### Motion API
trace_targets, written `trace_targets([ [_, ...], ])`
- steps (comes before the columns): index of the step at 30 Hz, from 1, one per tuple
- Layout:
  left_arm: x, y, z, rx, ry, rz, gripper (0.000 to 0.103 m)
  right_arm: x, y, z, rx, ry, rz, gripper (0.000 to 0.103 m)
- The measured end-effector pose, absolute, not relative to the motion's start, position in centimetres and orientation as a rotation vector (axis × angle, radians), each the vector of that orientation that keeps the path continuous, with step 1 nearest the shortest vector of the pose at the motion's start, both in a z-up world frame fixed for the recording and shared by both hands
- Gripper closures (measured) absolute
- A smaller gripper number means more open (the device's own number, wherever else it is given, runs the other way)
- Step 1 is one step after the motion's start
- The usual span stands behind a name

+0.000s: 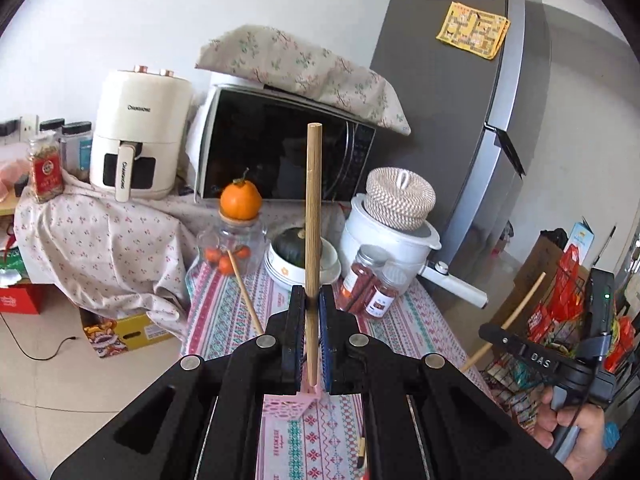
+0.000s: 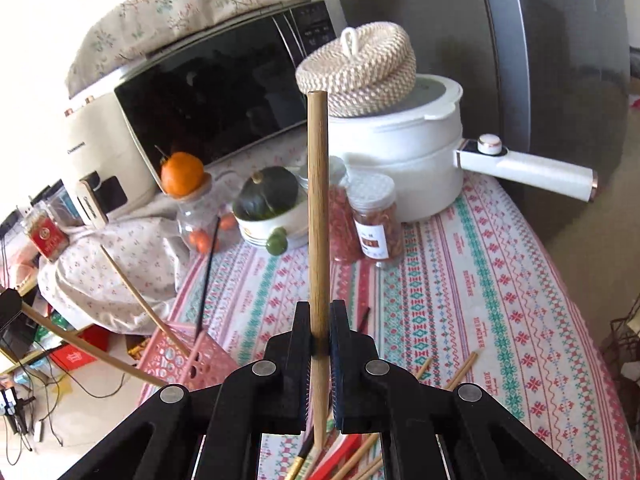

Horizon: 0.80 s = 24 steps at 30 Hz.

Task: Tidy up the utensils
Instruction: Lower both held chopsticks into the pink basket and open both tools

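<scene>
Your left claw [image 1: 312, 300] is clamped on a wooden chopstick [image 1: 313, 240], which stands upright between the two pads with its lower tip down at the pink utensil basket [image 1: 286, 406] directly beneath. Your right claw [image 2: 320, 320] grips a second wooden chopstick [image 2: 318, 220] the same way, upright, its lower end reaching down toward a loose pile of chopsticks [image 2: 360, 452] lying on the surface under that claw. From the right wrist view, the pink basket [image 2: 188, 354] sits at the left edge of the surface, with one wooden chopstick [image 2: 140, 300] and one dark chopstick [image 2: 208, 276] leaning out of it. Two more pale chopsticks [image 2: 460, 370] lie flat to the right of your right claw.

Both claws hover over a striped patterned tablecloth [image 2: 480, 280]. Farther back on the surface stand two jars of red snacks [image 2: 372, 220], a bowl holding a green squash [image 2: 268, 200], a glass jar topped with an orange [image 2: 182, 174], and a white electric pot [image 2: 400, 152] with a woven lid on it. Behind them are a microwave [image 2: 216, 96] under a floral cloth, an air fryer [image 1: 136, 136], and a grey fridge [image 1: 460, 100].
</scene>
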<state>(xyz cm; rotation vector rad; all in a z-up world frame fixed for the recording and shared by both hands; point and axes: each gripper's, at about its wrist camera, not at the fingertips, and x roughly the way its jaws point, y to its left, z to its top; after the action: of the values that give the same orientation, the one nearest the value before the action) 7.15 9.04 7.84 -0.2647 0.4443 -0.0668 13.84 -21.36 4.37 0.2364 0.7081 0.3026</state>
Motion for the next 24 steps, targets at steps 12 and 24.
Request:
trace_targets([
  [12, 12.7, 9.9, 2.5, -0.224, 0.536, 0.025, 0.096, 13.1, -18.3, 5.5, 0.243, 0.67, 0.385, 0.097],
  [24, 15.8, 9.7, -2.0, -0.269, 0.739, 0.018, 0.058, 12.9, -15.7, 6.4, 0.272, 0.634, 0.445, 0.097],
])
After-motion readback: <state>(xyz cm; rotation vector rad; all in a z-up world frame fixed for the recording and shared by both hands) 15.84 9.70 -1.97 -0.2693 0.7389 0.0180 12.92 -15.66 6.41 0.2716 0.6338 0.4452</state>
